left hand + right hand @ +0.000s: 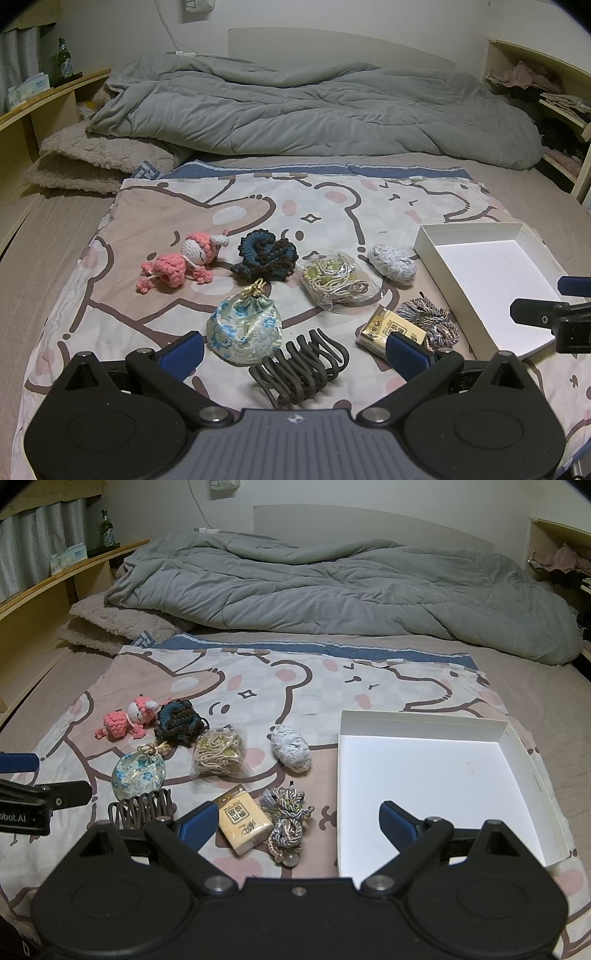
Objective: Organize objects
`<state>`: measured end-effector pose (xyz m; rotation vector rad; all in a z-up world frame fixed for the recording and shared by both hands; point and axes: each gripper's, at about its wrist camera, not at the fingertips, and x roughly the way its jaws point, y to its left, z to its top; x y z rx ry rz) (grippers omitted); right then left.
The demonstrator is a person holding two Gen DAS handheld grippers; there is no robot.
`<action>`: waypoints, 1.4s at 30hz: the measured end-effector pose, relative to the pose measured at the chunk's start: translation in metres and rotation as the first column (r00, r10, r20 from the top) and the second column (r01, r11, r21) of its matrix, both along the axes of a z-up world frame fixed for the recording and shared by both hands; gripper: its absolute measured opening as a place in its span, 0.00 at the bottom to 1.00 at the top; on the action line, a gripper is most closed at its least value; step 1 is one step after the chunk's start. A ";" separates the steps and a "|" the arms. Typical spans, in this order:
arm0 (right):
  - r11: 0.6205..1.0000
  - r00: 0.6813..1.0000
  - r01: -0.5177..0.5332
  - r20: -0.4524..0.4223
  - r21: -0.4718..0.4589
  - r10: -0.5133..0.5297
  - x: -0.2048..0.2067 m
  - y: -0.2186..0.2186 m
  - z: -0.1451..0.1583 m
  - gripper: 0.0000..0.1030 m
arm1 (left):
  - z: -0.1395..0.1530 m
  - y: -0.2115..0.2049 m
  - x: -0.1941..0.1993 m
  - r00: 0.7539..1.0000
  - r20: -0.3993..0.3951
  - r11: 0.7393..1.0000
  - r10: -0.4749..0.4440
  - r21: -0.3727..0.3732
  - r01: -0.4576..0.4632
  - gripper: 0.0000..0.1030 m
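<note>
Both your grippers gape wide, holding nothing. The tissue pack (244,819) lies just ahead of your right gripper (297,825), left of centre, long axis running away; the white box (532,764) sits to its right.

Dim indoor light, fisheye-bent edges, glaring white box (436,775).

A pink and white crochet doll (183,260), a dark blue and brown crochet piece (265,256), a pouch (243,326) patterned with blue flowers, a yellow tissue pack (244,819) and a brown hair claw (301,363) are seen on a cartoon-bear printed cloth (236,206); the box (436,775) is white, the quilt (314,107) grey
</note>
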<state>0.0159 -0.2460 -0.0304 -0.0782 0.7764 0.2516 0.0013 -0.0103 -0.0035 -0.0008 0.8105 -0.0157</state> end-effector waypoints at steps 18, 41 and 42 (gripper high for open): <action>1.000 1.000 -0.013 0.006 0.000 0.013 0.003 0.000 0.003 0.92 | 0.001 -0.002 0.002 0.999 0.025 1.000 -0.022 -0.011 0.022 1.00; 0.978 0.977 -0.208 0.053 -0.014 0.208 0.062 0.026 0.007 1.00 | -0.004 0.028 0.071 0.993 -0.011 0.992 -0.116 -0.052 0.115 1.00; 0.976 0.975 -0.217 0.043 -0.019 0.218 0.065 0.028 0.004 0.97 | -0.007 0.031 0.075 0.993 -0.018 0.990 -0.119 -0.079 0.118 1.00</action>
